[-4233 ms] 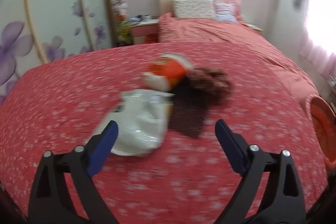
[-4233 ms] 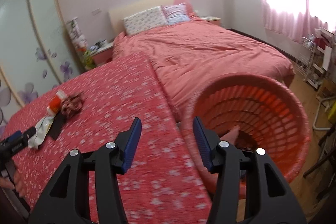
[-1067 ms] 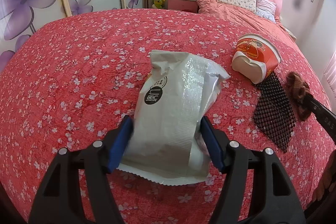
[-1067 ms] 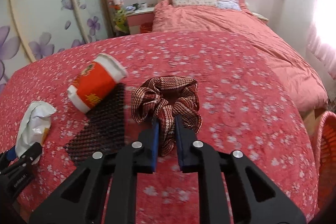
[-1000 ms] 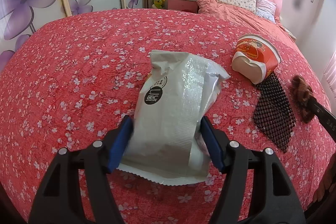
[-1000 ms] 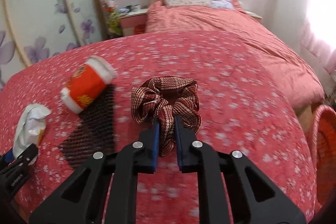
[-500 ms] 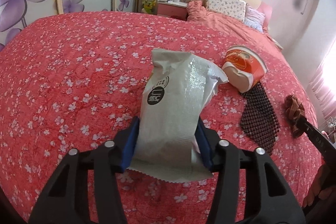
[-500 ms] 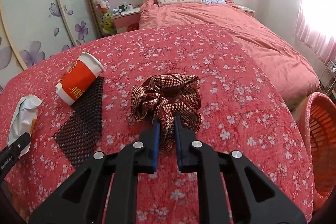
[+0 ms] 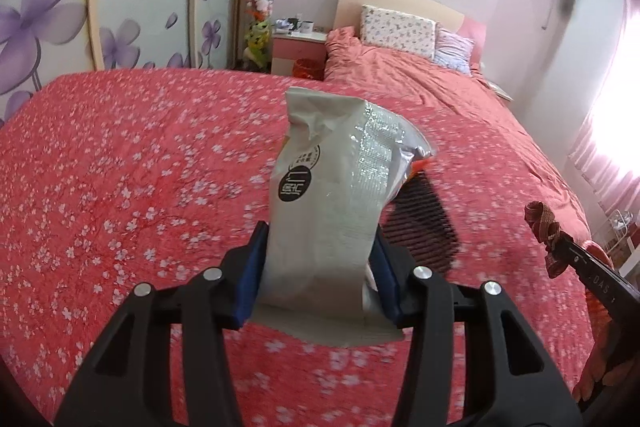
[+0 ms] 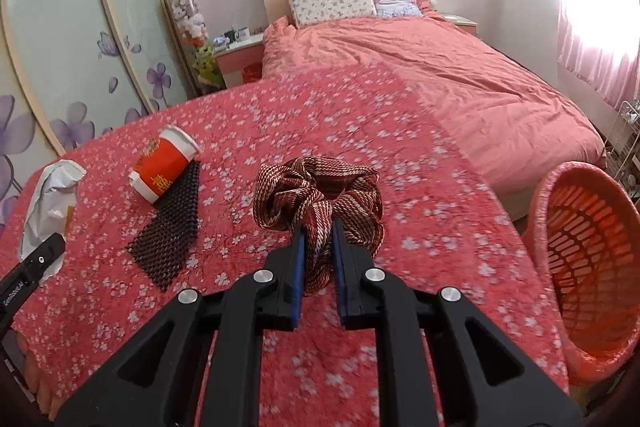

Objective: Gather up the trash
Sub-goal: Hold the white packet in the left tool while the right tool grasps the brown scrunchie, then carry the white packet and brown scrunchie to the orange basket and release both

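My left gripper (image 9: 319, 239) is shut on a crumpled silver-white snack bag (image 9: 332, 187), which hangs upright above the red flowered bedspread (image 9: 120, 167). The right wrist view shows that bag (image 10: 48, 203) at the far left. My right gripper (image 10: 317, 231) is shut on a dark red plaid scrunchie (image 10: 316, 187), held clear of the bedspread; the scrunchie (image 9: 542, 223) also shows at the right edge of the left wrist view. On the cover lie a red paper cup (image 10: 164, 167) on its side and a black mesh sheet (image 10: 170, 227). The bag hides most of the cup in the left wrist view.
An orange plastic basket (image 10: 592, 251) stands on the floor off the bed's right edge. A second bed with pillows (image 10: 332, 3) lies behind, with a pink nightstand (image 10: 236, 59) and wardrobe doors (image 10: 60, 47) at the left. A wire rack (image 10: 628, 131) stands by the window.
The left jaws narrowed onto the bag and lifted it off the bedspread. The right gripper carried the scrunchie rightwards, and the orange basket came further into its view.
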Motion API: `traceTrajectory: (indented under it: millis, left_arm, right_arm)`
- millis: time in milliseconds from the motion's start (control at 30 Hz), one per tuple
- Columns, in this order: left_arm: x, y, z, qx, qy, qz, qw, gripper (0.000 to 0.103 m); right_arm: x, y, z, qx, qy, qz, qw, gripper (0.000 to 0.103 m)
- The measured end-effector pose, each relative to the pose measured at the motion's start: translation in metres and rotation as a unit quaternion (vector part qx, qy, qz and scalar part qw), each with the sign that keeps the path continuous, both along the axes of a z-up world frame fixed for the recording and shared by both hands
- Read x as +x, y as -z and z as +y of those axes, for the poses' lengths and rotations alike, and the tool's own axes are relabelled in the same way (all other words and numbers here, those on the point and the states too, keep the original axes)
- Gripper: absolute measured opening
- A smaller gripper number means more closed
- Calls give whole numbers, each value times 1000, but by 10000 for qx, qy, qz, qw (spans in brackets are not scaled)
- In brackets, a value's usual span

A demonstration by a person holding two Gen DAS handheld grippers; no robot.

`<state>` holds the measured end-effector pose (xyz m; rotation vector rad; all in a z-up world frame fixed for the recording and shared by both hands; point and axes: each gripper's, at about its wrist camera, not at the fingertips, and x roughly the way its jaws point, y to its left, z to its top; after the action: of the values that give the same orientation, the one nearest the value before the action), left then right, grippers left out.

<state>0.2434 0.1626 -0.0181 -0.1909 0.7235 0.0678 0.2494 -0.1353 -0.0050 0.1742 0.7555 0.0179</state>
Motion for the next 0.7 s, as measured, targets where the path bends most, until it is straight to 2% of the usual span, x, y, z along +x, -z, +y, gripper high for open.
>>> traceTrajectory:
  millis: [300,700]
  left_arm:
    - [-18,-36,-49,5,417,-205,9989,48]
    - [-37,-65,-130,32,1140,-418,9926,48]
  right_arm:
    - [-40,-31,-33,212,182,-528,9982,13]
    - [-96,-65,-80,59,638,-1359,9887,13]
